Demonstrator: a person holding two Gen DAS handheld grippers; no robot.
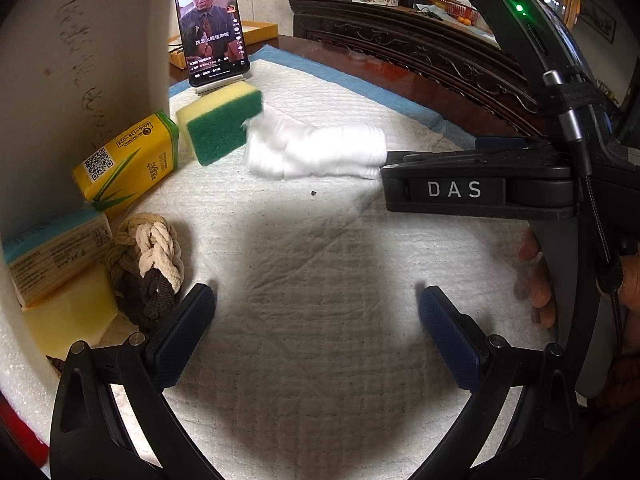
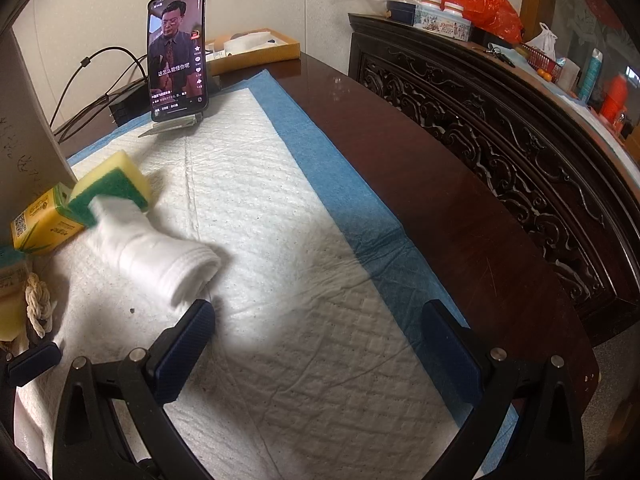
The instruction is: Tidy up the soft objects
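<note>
A rolled white towel (image 1: pixel 316 151) lies on the white quilted pad (image 1: pixel 320 300), touching a yellow-green sponge (image 1: pixel 220 122). To the left lie a yellow tissue pack (image 1: pixel 128 160), a braided rope (image 1: pixel 150 264), a blue-topped tissue pack (image 1: pixel 56 252) and a yellow foam block (image 1: pixel 68 312). My left gripper (image 1: pixel 316 336) is open and empty over the pad. My right gripper (image 2: pixel 320 352) is open and empty, its left finger just short of the towel (image 2: pixel 152 256); the sponge (image 2: pixel 112 188) and the yellow pack (image 2: pixel 44 220) lie beyond. The right gripper's body (image 1: pixel 480 188) shows in the left view.
A phone (image 2: pixel 178 50) on a stand plays video at the pad's far end, with cables (image 2: pixel 92 92) and a yellow tray (image 2: pixel 256 50) behind. A white wall panel (image 1: pixel 80 80) borders the left. A dark wood table edge (image 2: pixel 420 184) and a carved cabinet (image 2: pixel 500 128) lie right.
</note>
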